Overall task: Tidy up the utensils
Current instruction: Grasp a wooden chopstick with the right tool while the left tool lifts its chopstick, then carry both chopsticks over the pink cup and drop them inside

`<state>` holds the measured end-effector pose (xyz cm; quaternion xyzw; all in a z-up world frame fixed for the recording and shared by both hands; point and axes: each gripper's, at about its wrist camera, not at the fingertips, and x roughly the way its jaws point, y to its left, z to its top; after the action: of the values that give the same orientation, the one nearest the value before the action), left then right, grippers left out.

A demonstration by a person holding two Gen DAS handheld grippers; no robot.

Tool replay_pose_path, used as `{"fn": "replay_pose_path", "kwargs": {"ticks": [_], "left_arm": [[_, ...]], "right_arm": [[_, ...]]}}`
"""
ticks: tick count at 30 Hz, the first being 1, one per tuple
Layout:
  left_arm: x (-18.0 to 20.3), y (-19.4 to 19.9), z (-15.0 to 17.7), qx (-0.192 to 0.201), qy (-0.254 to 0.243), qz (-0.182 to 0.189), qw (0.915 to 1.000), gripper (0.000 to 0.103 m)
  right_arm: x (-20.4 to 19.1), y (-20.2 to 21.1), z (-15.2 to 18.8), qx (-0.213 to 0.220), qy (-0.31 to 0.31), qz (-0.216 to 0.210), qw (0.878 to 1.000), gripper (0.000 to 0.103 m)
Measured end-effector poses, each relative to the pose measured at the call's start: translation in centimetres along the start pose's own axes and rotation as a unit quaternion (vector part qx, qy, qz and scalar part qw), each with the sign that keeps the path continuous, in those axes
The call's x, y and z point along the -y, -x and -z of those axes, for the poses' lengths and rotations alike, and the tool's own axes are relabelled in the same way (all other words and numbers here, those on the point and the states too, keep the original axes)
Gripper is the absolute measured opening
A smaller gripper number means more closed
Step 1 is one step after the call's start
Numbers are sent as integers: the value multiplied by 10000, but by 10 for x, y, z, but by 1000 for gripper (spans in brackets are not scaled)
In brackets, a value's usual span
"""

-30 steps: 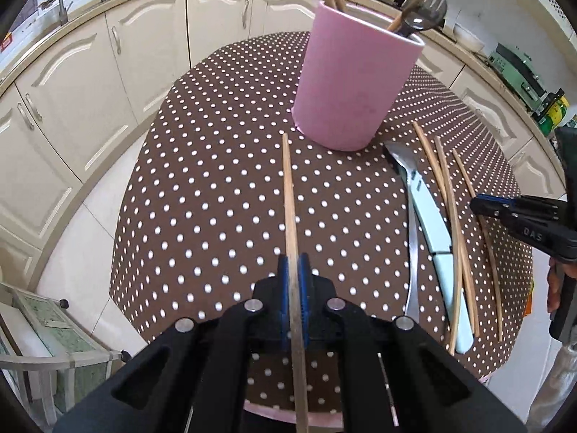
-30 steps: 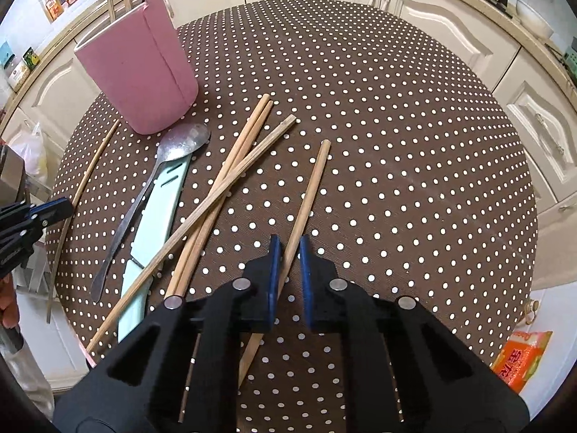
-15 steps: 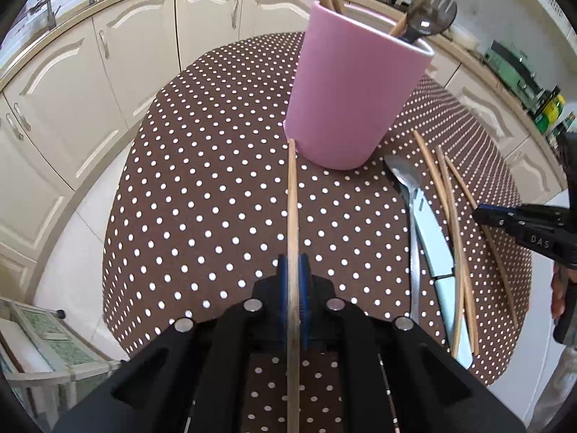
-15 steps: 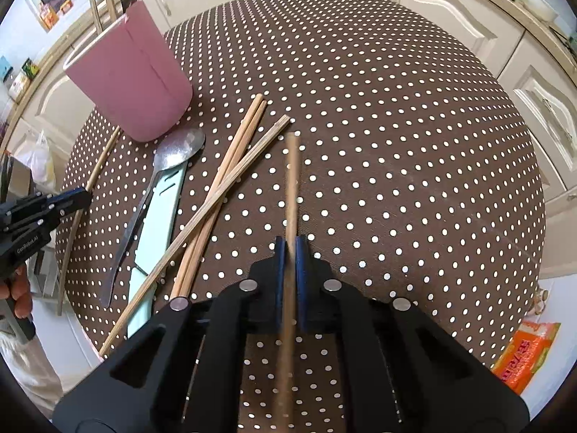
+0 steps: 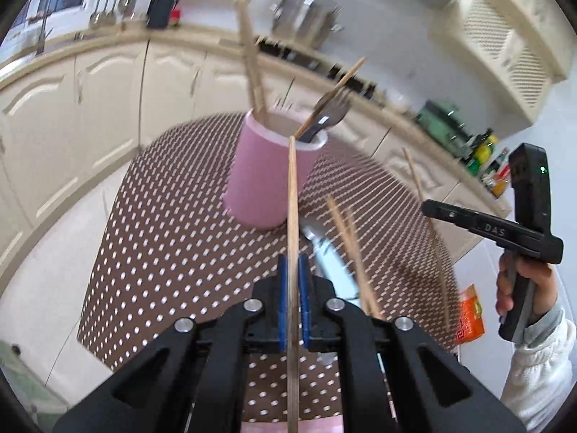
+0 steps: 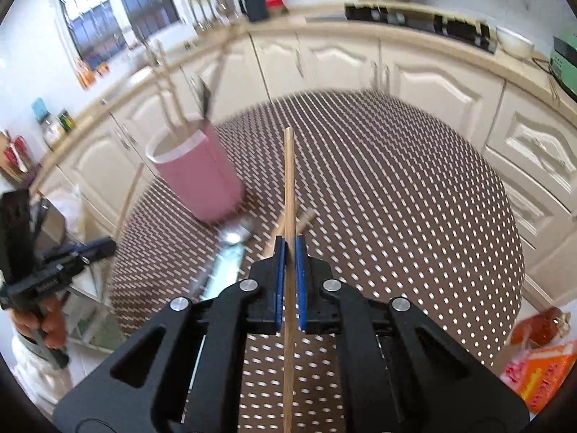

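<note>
From the left wrist view: the left tool (image 5: pixel 293 270) is gripping a chopstick (image 5: pixel 293 195), blue pads pinched tight on it, the stick running straight out ahead with its tip in line with the pink cup (image 5: pixel 268 176). That cup is standing upright on the dotted table (image 5: pixel 162 238), and it is already holding chopsticks and a dark fork (image 5: pixel 330 110). Just right of the cup, a spoon (image 5: pixel 313 232) and two loose sticks (image 5: pixel 348 238) are lying on the table. Further right, a hand (image 5: pixel 523 285) is holding the right tool (image 5: pixel 431 207) up above the table, and a thin stick is slanting through its closed tip.

Over to the right wrist view, heavily blurred: the right tool (image 6: pixel 289 252) is clamping its own stick (image 6: pixel 289 187), jaws closed right down on it, the stick pointing forward over the table (image 6: pixel 414 216). The cup (image 6: pixel 196 176) is sitting to the left, utensils poking out of it. The spoon (image 6: pixel 236 232) is lying just below the cup. At the far left edge the left tool (image 6: pixel 104 245) is showing, dark and blurred, a thin stick rising from its tip.
</note>
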<state>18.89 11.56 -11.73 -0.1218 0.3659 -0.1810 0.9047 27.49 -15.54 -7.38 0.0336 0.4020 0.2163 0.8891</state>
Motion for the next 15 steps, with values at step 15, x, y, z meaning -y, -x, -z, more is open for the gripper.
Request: {"fn": "replay_pose_path", "kwargs": {"ticks": [15], "left_arm": [[46, 33, -54, 1897, -333, 44, 9813, 6]], "right_arm": [[-79, 28, -41, 1708, 162, -817, 9818, 6]]}}
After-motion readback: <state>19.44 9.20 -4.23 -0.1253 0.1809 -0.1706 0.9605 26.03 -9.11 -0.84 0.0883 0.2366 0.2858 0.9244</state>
